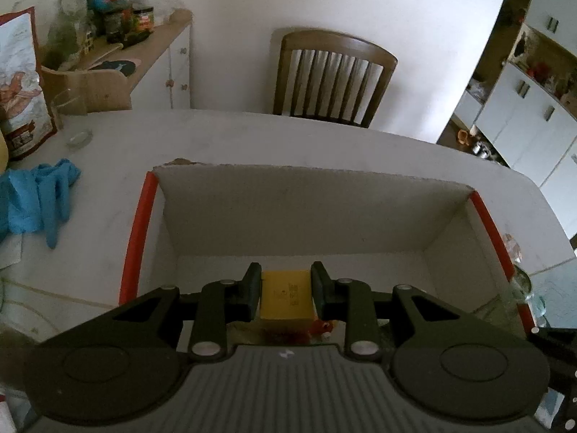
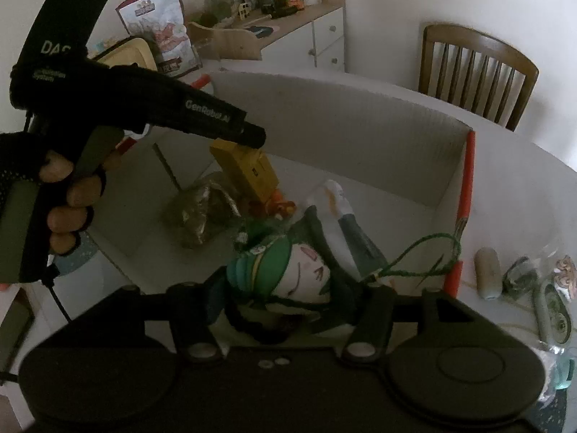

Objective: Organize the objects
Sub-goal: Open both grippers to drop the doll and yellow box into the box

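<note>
A white cardboard box (image 1: 288,209) with red edges stands on the table. My left gripper (image 1: 286,270) reaches down into it, shut on a yellow carton (image 1: 285,296). In the right wrist view that same left gripper (image 2: 249,144) holds the yellow carton (image 2: 249,169) tilted above the box floor. My right gripper (image 2: 295,292) is low in the box (image 2: 324,126). A plush doll (image 2: 288,267) with a green cap and white face fills the gap between its fingers, legs lying on the floor. A crinkled bag of greenish bits (image 2: 198,216) and a small orange toy (image 2: 281,207) lie nearby.
Blue gloves (image 1: 39,195), a printed bag (image 1: 18,83) and a glass dish (image 1: 79,137) sit left of the box. A wooden chair (image 1: 331,75) stands behind the table. Right of the box lie a beige roll (image 2: 487,272) and clear packets (image 2: 551,303). A green cord (image 2: 425,256) loops over the box's edge.
</note>
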### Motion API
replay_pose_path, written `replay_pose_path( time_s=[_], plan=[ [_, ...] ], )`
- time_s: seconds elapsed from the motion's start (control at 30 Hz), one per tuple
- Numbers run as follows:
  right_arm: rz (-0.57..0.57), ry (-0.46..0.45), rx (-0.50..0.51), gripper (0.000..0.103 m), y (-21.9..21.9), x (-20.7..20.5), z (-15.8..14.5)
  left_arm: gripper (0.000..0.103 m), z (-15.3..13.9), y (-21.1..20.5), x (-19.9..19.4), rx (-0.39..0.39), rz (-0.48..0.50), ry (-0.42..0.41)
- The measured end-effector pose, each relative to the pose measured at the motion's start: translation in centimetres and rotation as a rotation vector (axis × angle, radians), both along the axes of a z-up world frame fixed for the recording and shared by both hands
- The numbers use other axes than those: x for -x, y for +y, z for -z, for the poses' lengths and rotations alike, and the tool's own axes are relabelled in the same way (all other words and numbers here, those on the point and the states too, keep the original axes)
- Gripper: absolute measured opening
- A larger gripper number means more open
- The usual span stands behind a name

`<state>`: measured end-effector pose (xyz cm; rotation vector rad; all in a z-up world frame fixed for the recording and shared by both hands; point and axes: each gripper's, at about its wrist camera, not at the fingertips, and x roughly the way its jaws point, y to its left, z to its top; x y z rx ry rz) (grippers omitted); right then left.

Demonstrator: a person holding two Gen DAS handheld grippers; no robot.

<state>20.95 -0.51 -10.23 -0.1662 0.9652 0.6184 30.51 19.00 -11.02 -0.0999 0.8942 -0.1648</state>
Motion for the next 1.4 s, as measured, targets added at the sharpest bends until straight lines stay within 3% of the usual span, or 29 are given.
replay_pose_path(
  time_s=[0.4,0.57,0.7,0.87,1.1,1.17,1.4],
  plan=[
    [0.018,0.014,-0.056,0.064,-1.3,0.2,-1.2,0.031,0.2,-0.5,1.9,-0.028,0.021,0.061],
    [0.044,0.002,-0.061,0.068,-2.3,0.6,-1.8,0.04,0.5,-0.6,3.0,-0.033,0.023,0.084],
    [0.058,-0.007,-0.073,0.07,-3.1,1.0,-2.3,0.041,0.2,-0.5,3.8,-0.027,0.021,0.082],
    [0.07,-0.019,-0.106,0.073,-4.5,1.6,-3.2,0.052,-0.7,-0.7,5.3,-0.02,0.019,0.053],
    [0.089,-0.052,-0.162,0.073,-6.0,2.5,-4.8,0.057,-2.5,-1.9,7.4,-0.016,0.02,0.0],
    [0.097,-0.064,-0.18,0.073,-6.6,2.8,-5.3,0.063,-3.2,-2.6,8.2,-0.018,0.026,-0.024],
    [0.111,-0.098,-0.226,0.08,-9.0,4.1,-6.4,0.068,-5.3,-4.7,10.2,-0.009,0.045,-0.09]
  ],
)
